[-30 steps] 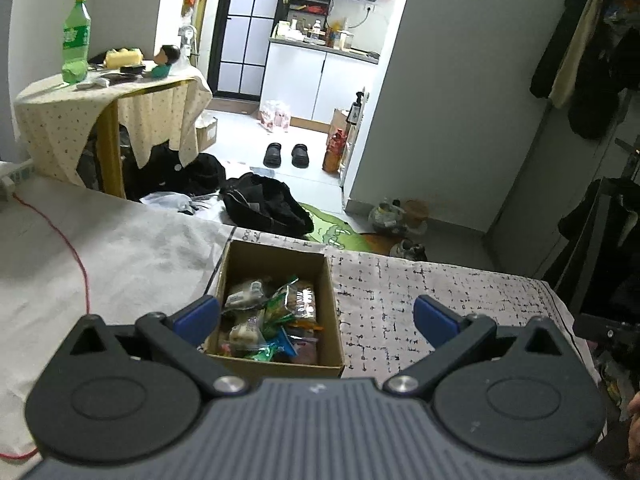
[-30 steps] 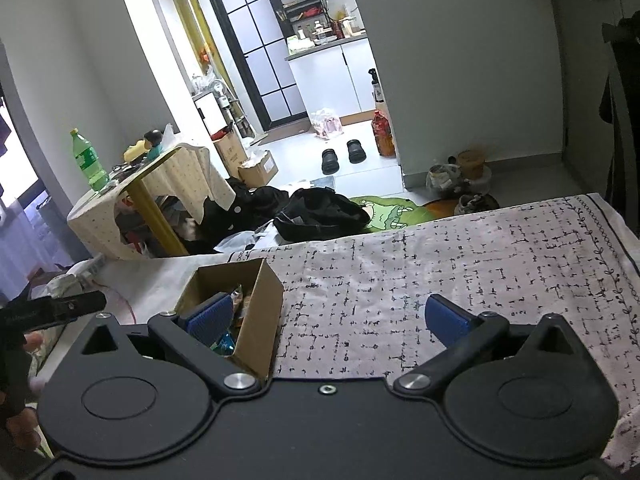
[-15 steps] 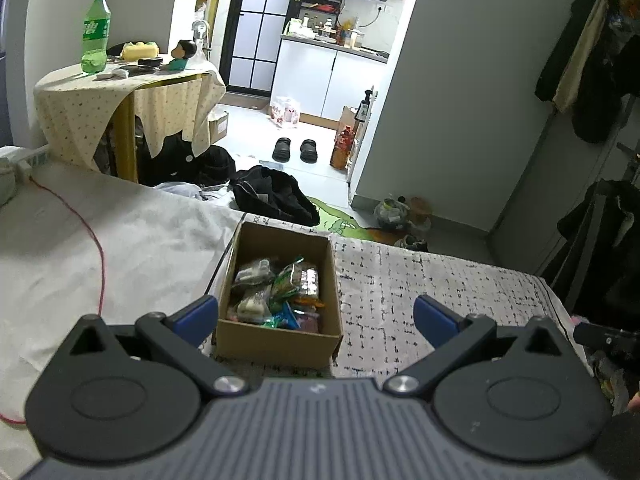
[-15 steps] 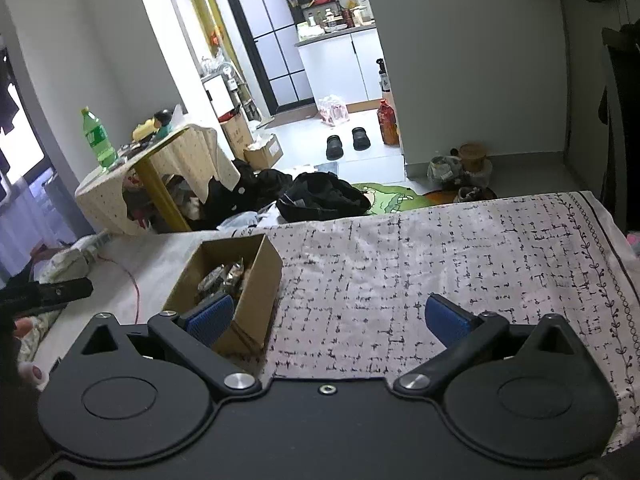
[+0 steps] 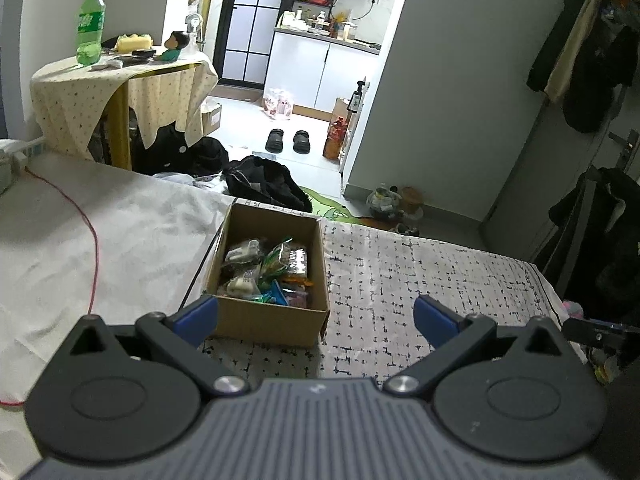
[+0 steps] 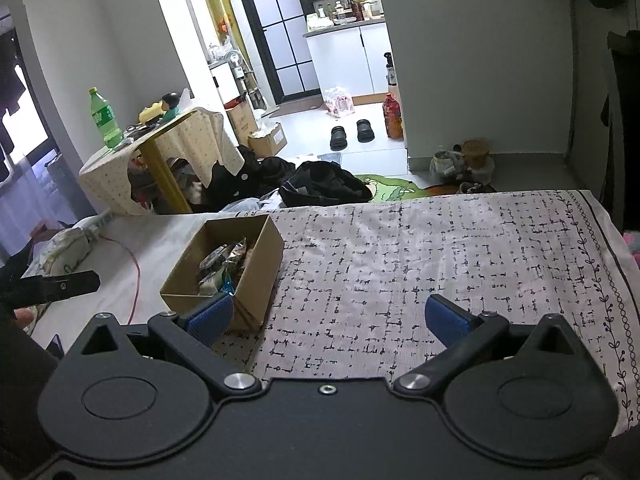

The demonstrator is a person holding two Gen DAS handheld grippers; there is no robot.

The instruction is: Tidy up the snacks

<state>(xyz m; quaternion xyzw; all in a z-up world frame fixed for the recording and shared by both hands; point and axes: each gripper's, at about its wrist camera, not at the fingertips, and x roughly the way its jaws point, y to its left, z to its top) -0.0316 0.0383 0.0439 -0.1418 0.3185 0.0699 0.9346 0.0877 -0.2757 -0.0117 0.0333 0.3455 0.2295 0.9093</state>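
An open cardboard box (image 5: 267,319) sits on the patterned cloth (image 5: 404,280), filled with several wrapped snacks (image 5: 267,272). My left gripper (image 5: 316,316) hovers just in front of the box, open, with nothing between its blue pads. In the right wrist view the same box (image 6: 256,264) lies ahead to the left, snacks (image 6: 224,266) showing inside. My right gripper (image 6: 328,318) is open and empty above the cloth (image 6: 440,256), its left pad close to the box's near corner.
A red cable (image 5: 94,248) runs over the plain sheet left of the box. Beyond the bed stand a draped table (image 5: 120,80) with a green bottle (image 5: 90,26), a black bag (image 5: 266,188) on the floor, and hanging clothes (image 5: 592,72) at right.
Both grippers have drawn back and risen from the box, so it sits farther ahead and more of the bed shows. Both stayed open and empty.
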